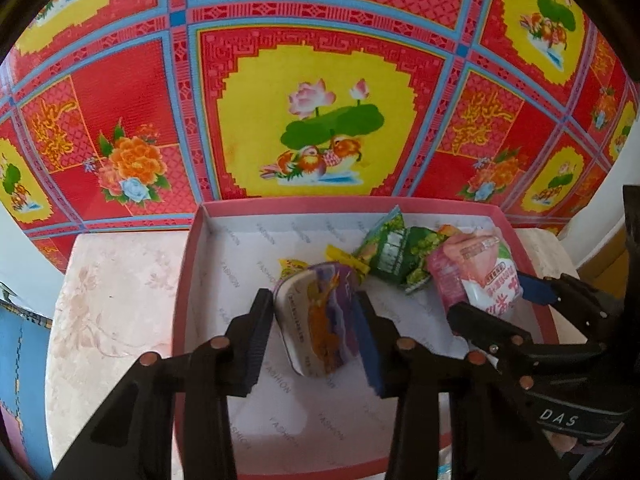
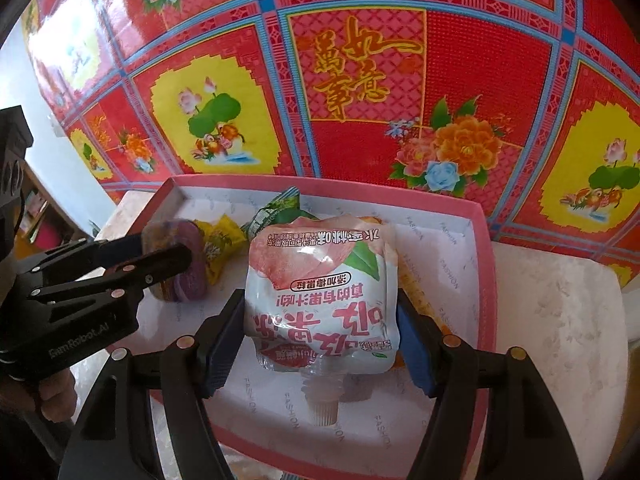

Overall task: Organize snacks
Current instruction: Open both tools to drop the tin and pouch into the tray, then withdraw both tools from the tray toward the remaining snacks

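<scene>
- Left gripper [image 1: 316, 320] clamps a purple snack tub [image 1: 316, 316] over the pink box [image 1: 180, 320]; the slick rounded tub could squirt free.
- Right gripper [image 2: 320, 320] pinches the peach jelly pouch [image 2: 324, 300]; both tongs crowd together and may collide, and the soft pouch may sag out.

Purple cup [image 1: 316, 316], peach pouch [image 2: 324, 296] (both gripped) over box [image 1: 182, 280].
</scene>
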A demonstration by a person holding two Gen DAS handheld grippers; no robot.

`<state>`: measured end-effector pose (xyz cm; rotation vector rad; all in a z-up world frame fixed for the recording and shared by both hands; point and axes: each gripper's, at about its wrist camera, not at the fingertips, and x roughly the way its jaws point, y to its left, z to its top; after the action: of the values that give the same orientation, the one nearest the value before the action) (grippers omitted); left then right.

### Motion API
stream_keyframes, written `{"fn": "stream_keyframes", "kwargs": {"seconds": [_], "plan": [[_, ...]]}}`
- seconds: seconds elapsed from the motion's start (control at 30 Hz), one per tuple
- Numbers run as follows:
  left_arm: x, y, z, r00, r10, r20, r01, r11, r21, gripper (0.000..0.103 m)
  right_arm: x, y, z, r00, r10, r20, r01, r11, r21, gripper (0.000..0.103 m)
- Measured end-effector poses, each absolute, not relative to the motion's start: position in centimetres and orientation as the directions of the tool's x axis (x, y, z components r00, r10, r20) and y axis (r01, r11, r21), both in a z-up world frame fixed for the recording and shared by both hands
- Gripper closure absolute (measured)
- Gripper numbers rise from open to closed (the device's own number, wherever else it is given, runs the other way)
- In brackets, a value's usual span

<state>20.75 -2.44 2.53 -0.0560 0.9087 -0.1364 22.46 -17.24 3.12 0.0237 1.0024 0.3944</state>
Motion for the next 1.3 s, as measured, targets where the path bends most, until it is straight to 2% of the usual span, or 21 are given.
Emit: {"fn": "stream_keyframes", "kwargs": {"seconds": [0.17,0.3,0.87,1.3], "plan": [[20.9,-3.1,2.6,0.595,-0.148,-0.790,0.101,0.989,-0.109,0.060,22.4,-17.9,3.5,0.484,0.333,-0.809,-0.297,0.932,0.206,0.030],[20.4,-3.3,3.0,0.587,-0.155,-0.795,0.101,0.988,-0.117,0.052,21.9,-18.3,4.3,0.507,0.331,-0.796,-0.294,0.934,0.201,0.020],[16.5,-3.0,6.2,0.628,-0.162,-0.761,0.097,0.987,-0.130,0.051,18.2,-19.4,7.8,0.554,0.362,-0.750,-0.282,0.929,0.241,0.020],[12.5,-2.7,6.8,0.626,-0.141,-0.767,0.060,0.989,-0.133,0.051,14.0,-20.0,8.6,0.548,0.342,-0.763,-0.264,0.937,0.231,0.020]]}}
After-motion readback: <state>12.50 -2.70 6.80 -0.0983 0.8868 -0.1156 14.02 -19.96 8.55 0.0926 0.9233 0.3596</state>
